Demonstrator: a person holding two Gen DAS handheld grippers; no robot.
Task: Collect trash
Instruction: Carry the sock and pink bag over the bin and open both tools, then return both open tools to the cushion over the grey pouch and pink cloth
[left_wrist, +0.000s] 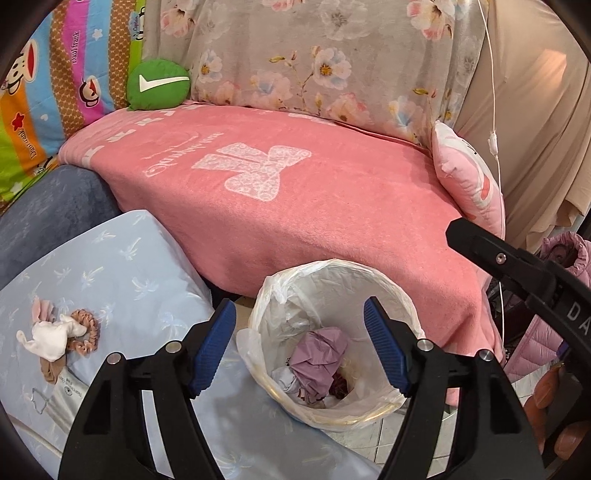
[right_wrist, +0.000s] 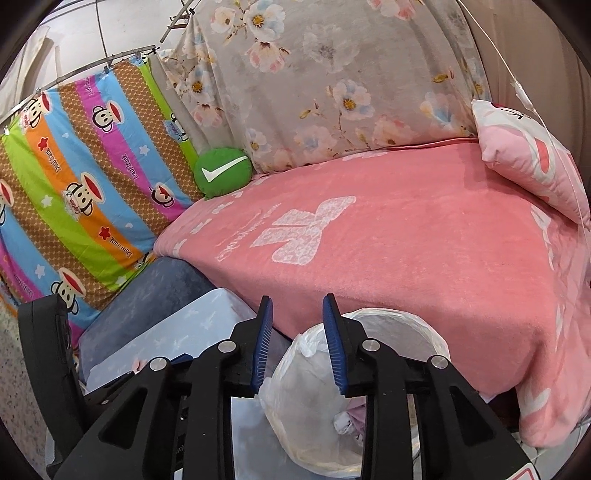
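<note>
My left gripper (left_wrist: 300, 345) stands wide with nothing between its blue pads, hanging over the trash bin (left_wrist: 334, 273) and pitched down into it. In the left wrist view the bin's mouth fills the gap between the fingers, and the crumpled purple paper (left_wrist: 320, 360) lies inside at about 5 o'clock from the gripper's midpoint, already in the liner.

My right gripper (right_wrist: 297, 345) is parted more narrowly, also empty, with the bin's white liner (right_wrist: 314, 391) below it at 6 o'clock. It sits off the bin's left rim in its own view.

What I judge to be left is the white and tan bundle (left_wrist: 61, 332) on the pale blue cushion (left_wrist: 122, 258), at 9 o'clock from the left gripper. That hand is the nearer one; its long axis I cannot tell.
</note>
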